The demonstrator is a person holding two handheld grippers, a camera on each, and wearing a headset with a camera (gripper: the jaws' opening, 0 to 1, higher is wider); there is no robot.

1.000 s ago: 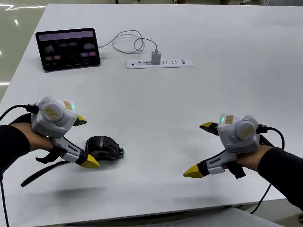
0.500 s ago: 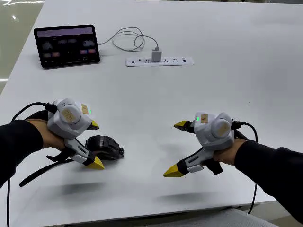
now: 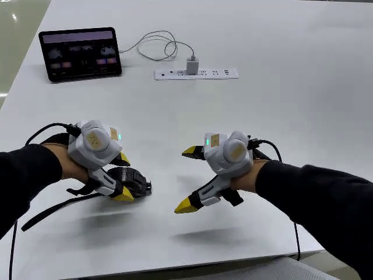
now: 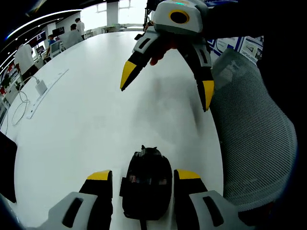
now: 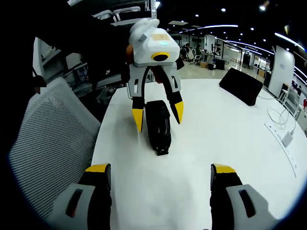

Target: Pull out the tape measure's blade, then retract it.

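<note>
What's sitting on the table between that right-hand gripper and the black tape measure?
Nothing: only bare white table lies between the right gripper and the tape measure, seen plainly in the right gripper view.

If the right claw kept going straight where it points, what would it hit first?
Most likely the tape measure, lying between the left claw's tips, though depth is hard to judge.

One tape measure (image 3: 133, 181), two claws (image 3: 123, 177) (image 3: 186, 178), one tablet (image 3: 80, 53), one power strip (image 3: 196, 73)
</note>
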